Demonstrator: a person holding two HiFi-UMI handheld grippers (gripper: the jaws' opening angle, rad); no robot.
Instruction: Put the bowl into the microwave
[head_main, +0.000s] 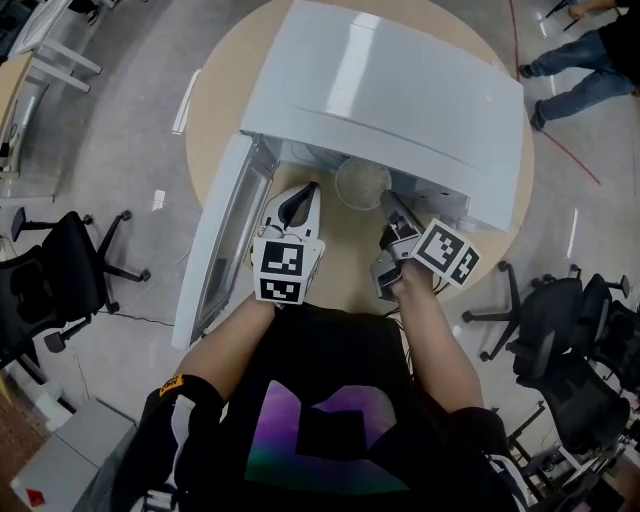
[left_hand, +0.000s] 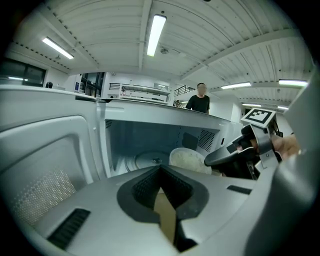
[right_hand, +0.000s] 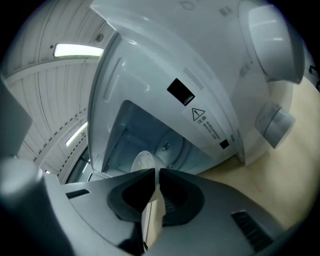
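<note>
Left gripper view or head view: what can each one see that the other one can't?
Only the left gripper view looks inside the microwave, to the round turntable on its floor. It also sees up to a ceiling light and a person standing far behind. Only the head view shows the round table, the office chairs and the microwave's top. Both show the bowl at the microwave's opening, the right gripper shut on its rim, the open door, and the left gripper, fingers together and empty.

round table (head_main: 215, 100); office chairs (head_main: 55, 270) around; bystander (left_hand: 200, 102) beyond.
</note>
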